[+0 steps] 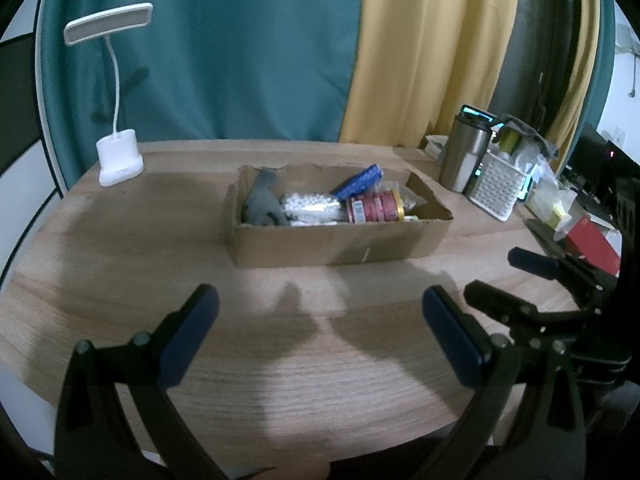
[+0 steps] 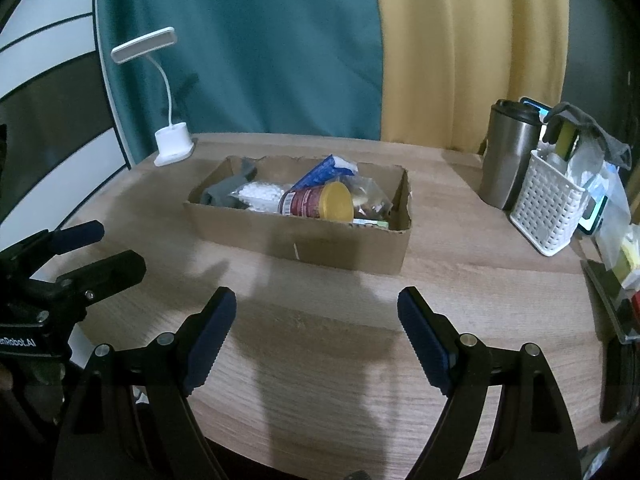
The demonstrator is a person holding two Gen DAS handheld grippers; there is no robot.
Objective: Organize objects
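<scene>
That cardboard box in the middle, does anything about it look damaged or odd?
Yes. The box has ragged, torn top edges, most plainly along its back rim and right corner. Inside, a red can lies on its side among a grey glove and bags, all jumbled rather than stacked.

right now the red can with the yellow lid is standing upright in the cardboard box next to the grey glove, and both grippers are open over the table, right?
Not quite: the red can lies on its side in the cardboard box, as the right wrist view shows, with a bag of white beads between it and the grey glove. Left gripper and right gripper are open.
</scene>
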